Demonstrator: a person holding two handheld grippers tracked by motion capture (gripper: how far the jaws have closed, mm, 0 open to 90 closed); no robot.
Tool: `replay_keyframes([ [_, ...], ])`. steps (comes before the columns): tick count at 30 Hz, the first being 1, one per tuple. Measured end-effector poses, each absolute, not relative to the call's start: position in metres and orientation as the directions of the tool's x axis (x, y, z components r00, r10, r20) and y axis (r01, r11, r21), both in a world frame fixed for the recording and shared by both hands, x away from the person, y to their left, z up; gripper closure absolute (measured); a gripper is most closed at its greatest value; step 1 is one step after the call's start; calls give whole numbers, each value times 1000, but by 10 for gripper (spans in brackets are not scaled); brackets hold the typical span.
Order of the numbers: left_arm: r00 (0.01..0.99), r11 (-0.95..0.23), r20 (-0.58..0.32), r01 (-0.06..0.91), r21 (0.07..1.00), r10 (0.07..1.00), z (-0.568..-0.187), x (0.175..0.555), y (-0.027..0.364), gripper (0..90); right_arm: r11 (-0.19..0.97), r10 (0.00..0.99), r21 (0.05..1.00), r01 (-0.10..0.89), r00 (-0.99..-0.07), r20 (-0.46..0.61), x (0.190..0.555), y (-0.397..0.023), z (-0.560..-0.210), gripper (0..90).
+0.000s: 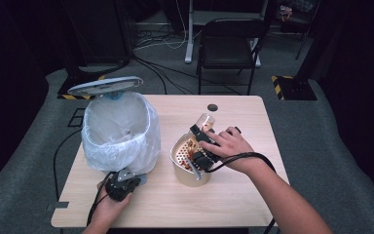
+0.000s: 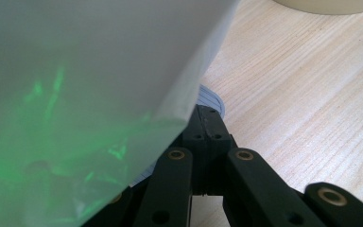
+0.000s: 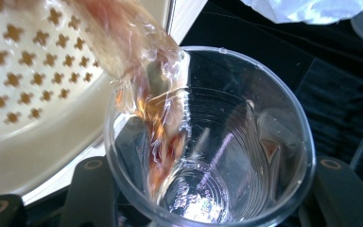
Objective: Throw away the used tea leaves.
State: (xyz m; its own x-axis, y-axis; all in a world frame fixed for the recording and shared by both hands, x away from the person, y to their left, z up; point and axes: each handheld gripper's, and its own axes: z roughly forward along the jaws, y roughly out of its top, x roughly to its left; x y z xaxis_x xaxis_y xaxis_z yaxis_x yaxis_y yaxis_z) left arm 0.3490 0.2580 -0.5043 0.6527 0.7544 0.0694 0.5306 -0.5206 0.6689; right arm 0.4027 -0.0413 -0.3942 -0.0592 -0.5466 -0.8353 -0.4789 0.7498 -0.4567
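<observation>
Pale wood desk (image 1: 233, 195) under you: your right hand-held gripper (image 1: 200, 144) grasps a clear plastic cup (image 3: 208, 142), tipped against the cream strainer bowl (image 1: 187, 165) just beside it. Your left hand-held gripper (image 2: 207, 130), jaws clenched together, sits at the foot of the bag-lined bin (image 1: 119, 131).

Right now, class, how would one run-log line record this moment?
left gripper: shut, at bin base | right gripper: shut on cup, tipped over strainer pot | liquid leaving cup | table

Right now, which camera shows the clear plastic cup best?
The right gripper view: the cup sits close, tipped against the perforated strainer. The high view shows it small; the left gripper view faces the bin bag.
</observation>
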Motion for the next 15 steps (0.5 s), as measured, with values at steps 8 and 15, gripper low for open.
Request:
replay_keyframes([
  [8, 653, -521, 70, 530, 669, 754, -504, 349, 258, 900, 711, -593, -553, -435, 52, -804, 396, -42, -410, 431],
  [15, 654, -521, 69, 530, 670, 754, -504, 349, 258, 900, 688, -604, -583, -432, 104, -790, 396, -43, -412, 432],
])
